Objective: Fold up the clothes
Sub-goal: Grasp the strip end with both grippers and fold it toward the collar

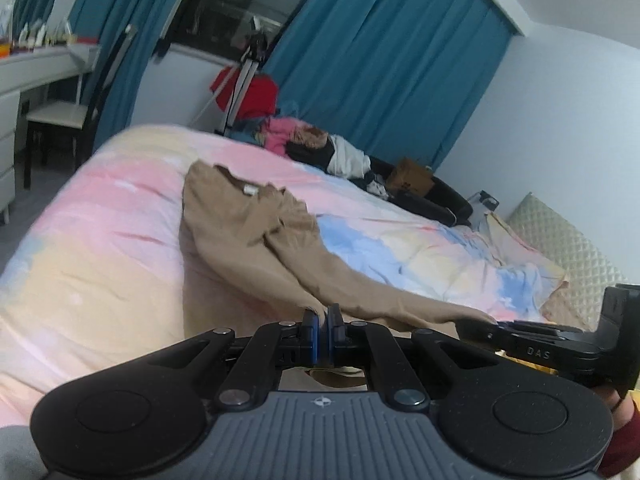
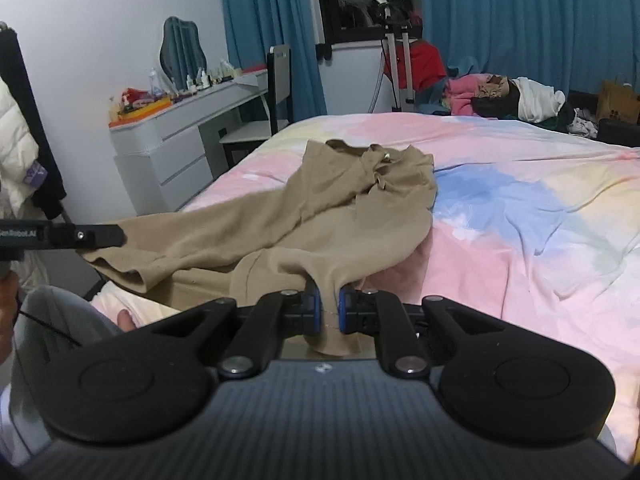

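With each gripper, left gripper (image 1: 322,322) and right gripper (image 2: 328,308), clamped on a leg hem of the tan trousers (image 2: 320,208), we should pull evenly to flatten them on the bed (image 2: 520,240).

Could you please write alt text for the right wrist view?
The right gripper pinches a hem of tan trousers spread on a pastel bedspread. The left gripper holds the other leg end at left.

The tan trousers (image 2: 320,208) are soft matt cloth, pinched between the right gripper (image 2: 328,312)'s blue pads; its arms are matt black plastic with shiny metal rivets. Beneath the trousers, the pastel bedcover (image 2: 520,220) is wrinkled cotton-like cloth.
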`<state>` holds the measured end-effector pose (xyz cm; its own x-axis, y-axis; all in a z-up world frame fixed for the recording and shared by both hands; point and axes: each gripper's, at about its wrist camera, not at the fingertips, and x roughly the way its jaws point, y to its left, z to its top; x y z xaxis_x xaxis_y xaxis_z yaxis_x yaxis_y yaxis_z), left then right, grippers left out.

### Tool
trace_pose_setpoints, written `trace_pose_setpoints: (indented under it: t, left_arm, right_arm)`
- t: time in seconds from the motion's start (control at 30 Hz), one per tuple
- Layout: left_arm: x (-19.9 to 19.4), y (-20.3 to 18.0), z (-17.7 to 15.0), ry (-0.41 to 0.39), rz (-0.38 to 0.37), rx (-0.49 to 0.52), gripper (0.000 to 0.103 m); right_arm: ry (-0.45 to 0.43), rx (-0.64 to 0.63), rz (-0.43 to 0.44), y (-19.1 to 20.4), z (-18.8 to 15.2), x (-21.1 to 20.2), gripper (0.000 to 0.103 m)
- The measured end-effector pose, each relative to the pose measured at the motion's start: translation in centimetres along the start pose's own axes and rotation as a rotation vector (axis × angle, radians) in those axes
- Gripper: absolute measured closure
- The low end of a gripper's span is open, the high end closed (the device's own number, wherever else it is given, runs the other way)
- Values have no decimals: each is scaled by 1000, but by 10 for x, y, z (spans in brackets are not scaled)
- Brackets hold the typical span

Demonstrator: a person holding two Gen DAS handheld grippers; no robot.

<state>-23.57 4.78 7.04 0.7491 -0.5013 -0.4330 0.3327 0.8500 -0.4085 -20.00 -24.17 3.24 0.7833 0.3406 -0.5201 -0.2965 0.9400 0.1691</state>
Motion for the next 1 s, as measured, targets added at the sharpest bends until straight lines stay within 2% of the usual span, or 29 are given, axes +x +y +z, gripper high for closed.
trace_pose_setpoints:
  t: [0.27,0.43,0.53,0.7,1.0]
  left_arm:
    - [28,-15,40,-67,58,72,99]
    - [70,2,74,-86,86,66,98]
    - [104,19,94,-87,112,57,98]
    - [171,48,112,-83,207,104,98]
    - [289,119,100,-1,292,74,97]
  right_arm:
    - [-79,38,-36,-13,35,31,91]
    - [-106,42,-65,-21,66,75,91]
    - [-103,52,-80,-29,80,108,91]
    - [-79,78,-107,-46,90,171,91]
    - [-3,64,-174,-73,66,284,91]
